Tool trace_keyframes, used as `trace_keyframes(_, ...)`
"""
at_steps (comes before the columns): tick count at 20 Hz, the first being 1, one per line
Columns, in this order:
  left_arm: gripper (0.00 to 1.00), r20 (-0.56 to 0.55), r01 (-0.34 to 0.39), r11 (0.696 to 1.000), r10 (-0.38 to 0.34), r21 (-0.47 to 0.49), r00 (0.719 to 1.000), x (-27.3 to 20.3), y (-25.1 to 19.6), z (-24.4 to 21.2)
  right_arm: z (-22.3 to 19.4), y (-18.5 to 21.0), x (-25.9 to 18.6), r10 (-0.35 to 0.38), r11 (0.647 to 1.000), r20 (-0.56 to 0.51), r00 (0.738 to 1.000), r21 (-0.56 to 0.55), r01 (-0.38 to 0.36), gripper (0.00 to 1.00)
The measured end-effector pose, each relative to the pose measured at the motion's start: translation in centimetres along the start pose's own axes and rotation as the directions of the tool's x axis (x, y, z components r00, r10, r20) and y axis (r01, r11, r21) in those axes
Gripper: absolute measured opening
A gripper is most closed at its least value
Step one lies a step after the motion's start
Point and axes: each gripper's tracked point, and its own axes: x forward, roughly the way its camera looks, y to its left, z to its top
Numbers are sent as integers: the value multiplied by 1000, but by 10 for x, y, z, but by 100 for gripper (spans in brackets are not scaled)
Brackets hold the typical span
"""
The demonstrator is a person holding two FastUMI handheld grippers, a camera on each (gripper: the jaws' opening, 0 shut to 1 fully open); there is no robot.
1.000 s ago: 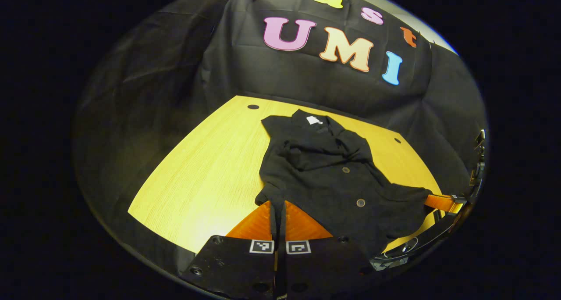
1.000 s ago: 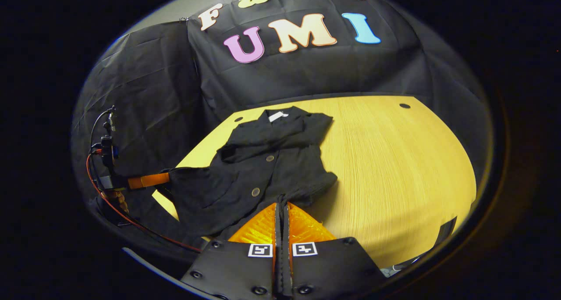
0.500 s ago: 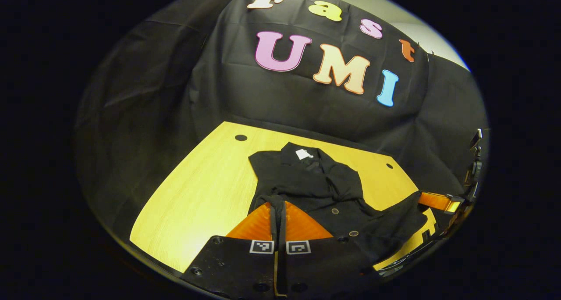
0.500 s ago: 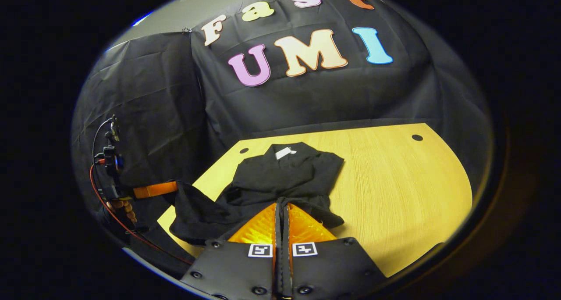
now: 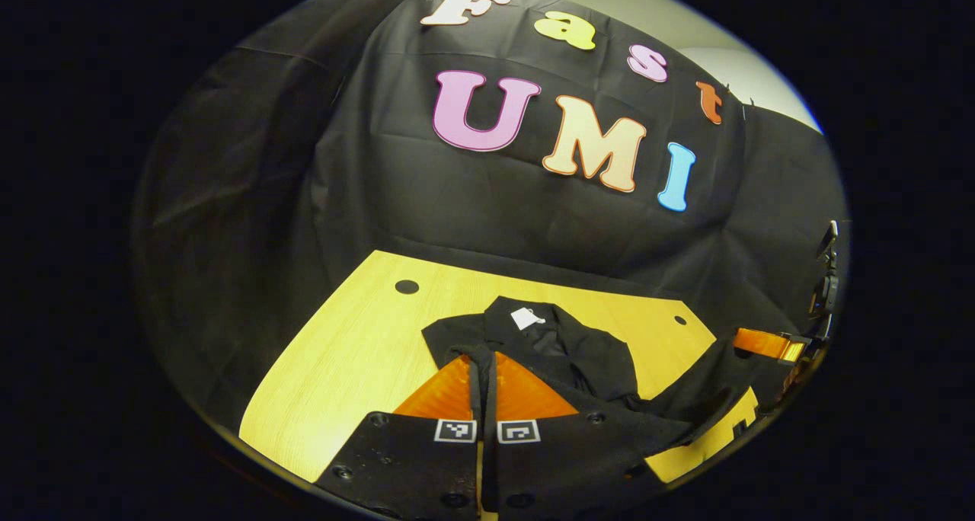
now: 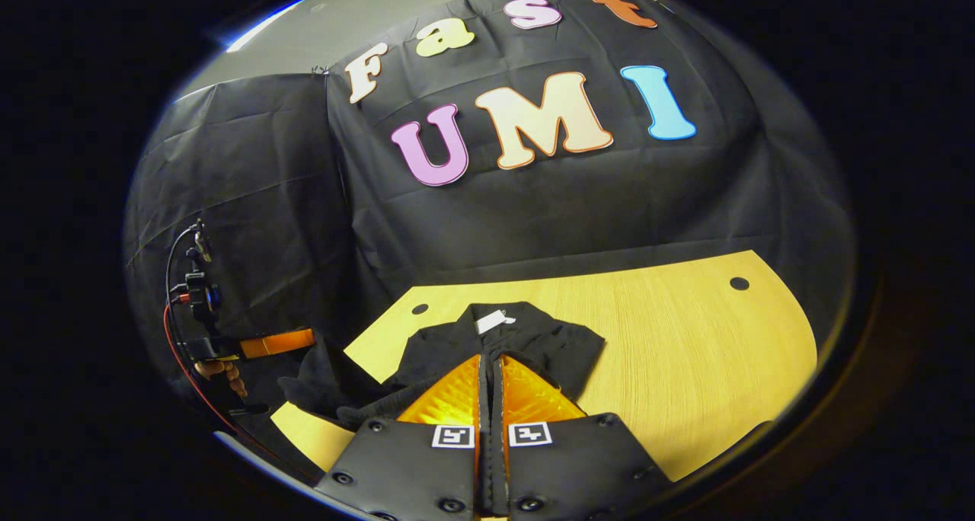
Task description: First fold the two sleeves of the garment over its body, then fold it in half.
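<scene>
Lower centre of the left gripper view: my left gripper (image 5: 484, 365) has its fingers pressed together with a fold of the black garment (image 5: 567, 349) pinched between them, the hem corner as far as I can judge. From the pinch the cloth runs away toward the collar, where a small white label (image 5: 525, 318) shows, and it lies on the yellow table (image 5: 343, 369) at centre frame. At the right edge, the other gripper (image 5: 765, 344) carries the opposite corner, with cloth hanging in a sagging sheet between the two grips. My judgement: light, soft, limp fabric that will drape and crease wherever it is unsupported, so corners and hem edges are the sensible places to hold, and both ends must travel together to keep the fold line straight.

Lower centre of the right gripper view: my right gripper (image 6: 491, 372) is likewise closed tight on a pinch of the garment (image 6: 556, 346), and the collar and label (image 6: 491, 321) sit just beyond its tips. At mid-left the left gripper (image 6: 278, 343) shows with dark cloth bunched at its end and someone's fingers (image 6: 225, 372) below it. The table (image 6: 685, 353) lies bare to the right. I take this as the half-fold under way, hem carried toward the collar.
</scene>
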Motion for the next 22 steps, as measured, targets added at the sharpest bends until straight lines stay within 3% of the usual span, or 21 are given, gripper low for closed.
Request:
trace_keyframes(8,0,36,17,1000,-17,7,999,60,13,32,32,-12,50,-35,999,14,999,19,34,2)
trace_keyframes(17,0,-25,37,998,-36,53,999,133,30,21,41,-57,117,-145,988,-30,989,52,146,2)
trace_keyframes(19,0,-34,19,997,-16,71,999,145,39,19,42,-68,131,-185,981,-37,982,57,186,6)
trace_keyframes(20,0,-28,-28,995,31,93,999,149,51,20,40,-76,135,-220,973,-36,975,60,222,2)
trace_keyframes(21,0,-16,-101,986,104,129,994,150,67,25,39,-90,137,-291,955,-34,956,52,292,8)
trace_keyframes(22,33,14,-158,973,158,169,987,148,77,35,42,-98,132,-350,936,-12,937,39,350,24)
